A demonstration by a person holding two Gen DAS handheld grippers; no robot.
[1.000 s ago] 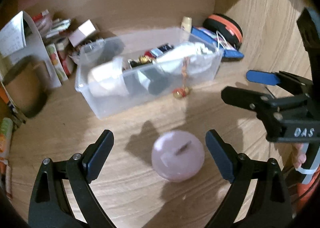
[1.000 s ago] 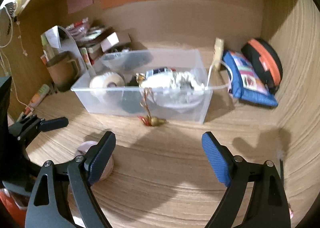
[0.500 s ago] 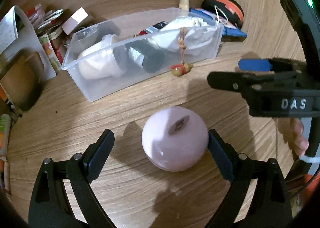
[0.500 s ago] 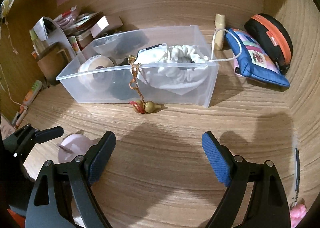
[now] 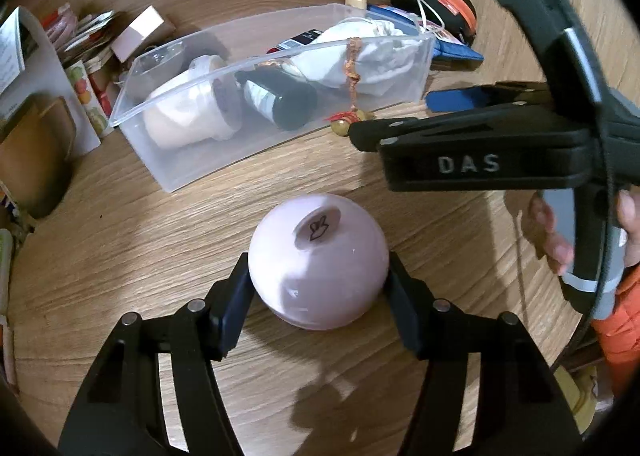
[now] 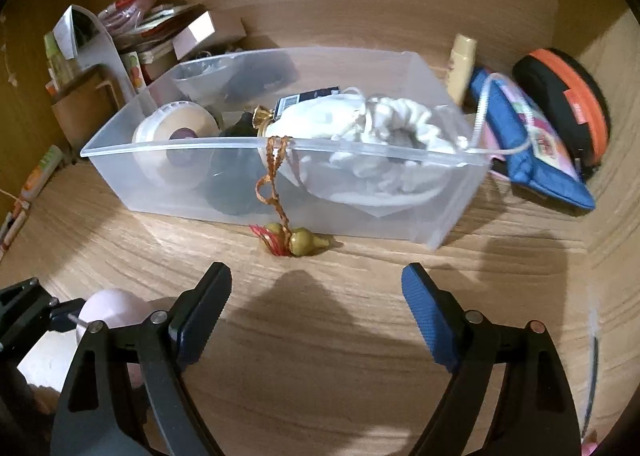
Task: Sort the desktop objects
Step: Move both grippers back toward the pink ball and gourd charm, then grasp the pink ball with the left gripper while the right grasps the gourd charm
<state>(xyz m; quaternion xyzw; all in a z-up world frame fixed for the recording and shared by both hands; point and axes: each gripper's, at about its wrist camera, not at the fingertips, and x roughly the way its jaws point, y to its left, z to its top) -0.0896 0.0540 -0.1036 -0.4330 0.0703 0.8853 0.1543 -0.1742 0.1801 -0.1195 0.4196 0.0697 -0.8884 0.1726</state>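
Note:
A pale pink round jar (image 5: 318, 268) with a small rabbit mark on top rests on the wooden desk. My left gripper (image 5: 318, 260) is closing on it, and both pads touch its sides. The same jar (image 6: 108, 306) shows at the lower left of the right wrist view. My right gripper (image 6: 316, 272) hangs open over bare wood with nothing between its fingers. Just ahead of it lies a gourd charm (image 6: 304, 242), its orange cord draped over the rim of the clear plastic bin (image 6: 168, 144). In the left wrist view the right gripper (image 5: 396, 114) crosses from the right.
The bin holds a tape roll, a dark bottle and a white drawstring bag. A blue pouch (image 6: 532, 144), a black-and-orange case (image 6: 568, 96) and a cream tube (image 6: 462, 60) lie right of it. Boxes and a brown mug (image 6: 80, 112) crowd the back left. A person's hand (image 5: 552, 240) holds the right gripper.
My left gripper has sunk around the pink jar and its jaws have closed from wide apart onto its sides. My right gripper has moved down and nearer to the bin and the gourd charm.

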